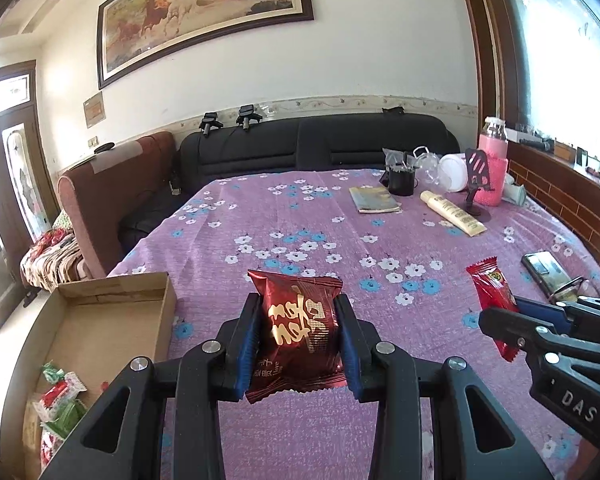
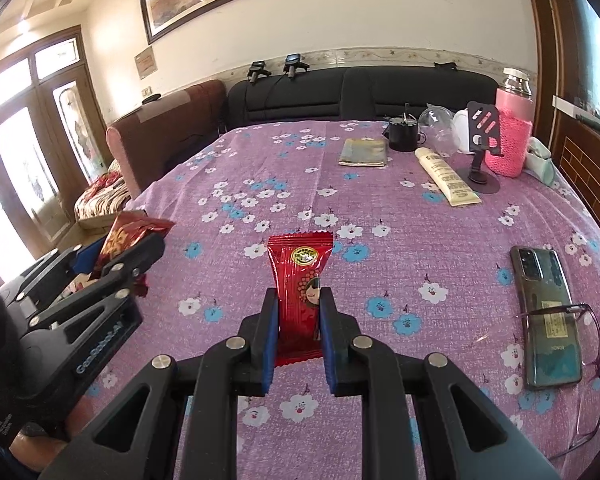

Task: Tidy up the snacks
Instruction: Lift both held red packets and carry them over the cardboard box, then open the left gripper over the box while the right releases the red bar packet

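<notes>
My left gripper (image 1: 298,308) is shut on a dark red foil snack pack (image 1: 300,332) with gold lettering, held above the purple floral tablecloth (image 1: 300,220). It also shows at the left of the right wrist view (image 2: 134,232). My right gripper (image 2: 299,302) is shut on a narrow bright red snack packet (image 2: 300,280), which also shows at the right of the left wrist view (image 1: 490,292). An open cardboard box (image 1: 100,320) at the table's left edge holds several red and green wrapped snacks (image 1: 60,396).
A phone (image 2: 546,312) with glasses (image 2: 580,360) over it lies at the right. At the back right stand a pink bottle (image 2: 512,132), a phone stand (image 2: 482,136), a cream tube (image 2: 446,176), a black cup (image 2: 402,132) and a booklet (image 2: 364,152). A dark sofa (image 2: 360,92) is behind.
</notes>
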`<action>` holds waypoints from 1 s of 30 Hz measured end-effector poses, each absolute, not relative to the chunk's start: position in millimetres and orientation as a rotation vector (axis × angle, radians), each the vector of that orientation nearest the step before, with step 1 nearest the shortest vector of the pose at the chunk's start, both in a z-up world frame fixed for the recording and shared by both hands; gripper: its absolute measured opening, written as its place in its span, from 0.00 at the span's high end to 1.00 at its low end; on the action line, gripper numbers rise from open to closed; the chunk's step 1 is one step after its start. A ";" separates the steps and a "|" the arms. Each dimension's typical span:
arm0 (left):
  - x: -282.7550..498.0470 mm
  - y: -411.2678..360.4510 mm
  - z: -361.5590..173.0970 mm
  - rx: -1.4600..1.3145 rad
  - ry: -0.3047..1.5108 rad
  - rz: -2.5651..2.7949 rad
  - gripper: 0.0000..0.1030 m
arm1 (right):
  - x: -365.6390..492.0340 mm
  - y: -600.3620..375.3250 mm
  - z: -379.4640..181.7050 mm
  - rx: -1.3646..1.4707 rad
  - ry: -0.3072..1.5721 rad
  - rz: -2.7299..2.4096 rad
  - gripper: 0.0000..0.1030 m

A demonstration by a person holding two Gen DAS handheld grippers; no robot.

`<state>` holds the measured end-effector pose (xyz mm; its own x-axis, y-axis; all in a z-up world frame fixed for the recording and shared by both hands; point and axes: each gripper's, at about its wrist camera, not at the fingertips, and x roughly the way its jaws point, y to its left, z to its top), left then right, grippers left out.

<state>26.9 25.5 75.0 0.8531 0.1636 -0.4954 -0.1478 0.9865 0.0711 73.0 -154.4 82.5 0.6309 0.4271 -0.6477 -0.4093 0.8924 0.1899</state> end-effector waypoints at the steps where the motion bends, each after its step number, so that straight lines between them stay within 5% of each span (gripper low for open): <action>1: 22.5 27.4 76.5 0.030 0.519 0.164 0.63 | 70.3 -151.7 85.1 0.019 0.742 0.483 0.83; 30: -87.3 213.8 52.9 -0.211 0.568 0.442 0.62 | -31.6 37.5 91.0 -0.181 0.801 0.886 0.82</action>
